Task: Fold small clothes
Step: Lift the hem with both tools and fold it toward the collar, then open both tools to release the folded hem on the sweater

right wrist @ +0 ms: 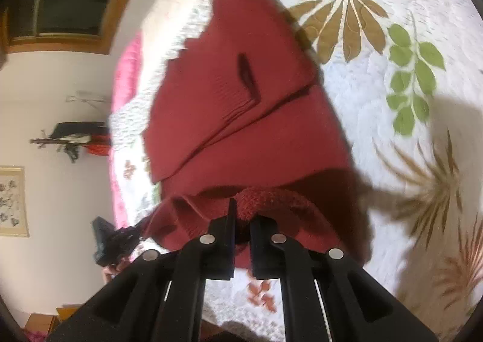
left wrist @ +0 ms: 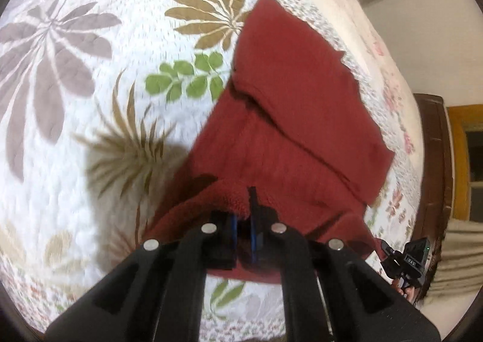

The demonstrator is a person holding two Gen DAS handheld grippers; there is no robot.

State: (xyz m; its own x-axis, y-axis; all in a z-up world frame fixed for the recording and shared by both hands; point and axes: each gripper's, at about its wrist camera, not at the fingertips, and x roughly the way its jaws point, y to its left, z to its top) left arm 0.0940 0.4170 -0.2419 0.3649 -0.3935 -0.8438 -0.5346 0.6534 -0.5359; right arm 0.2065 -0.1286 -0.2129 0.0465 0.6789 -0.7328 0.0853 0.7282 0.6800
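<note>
Left gripper (left wrist: 244, 215) clamped narrow on near hem of red garment (left wrist: 289, 118). Right gripper (right wrist: 243, 221) likewise pinches same hem, fuzzy edge bunched between jaws. Garment lifted at near edge, rest lying on floral quilt (left wrist: 90, 70).

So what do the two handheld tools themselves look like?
Both are matte black plastic: the left tool and right tool each have angular linkage arms with round silver pins. Blue strips line the left tool's fingers. No sleeves or cables are visible.
</note>
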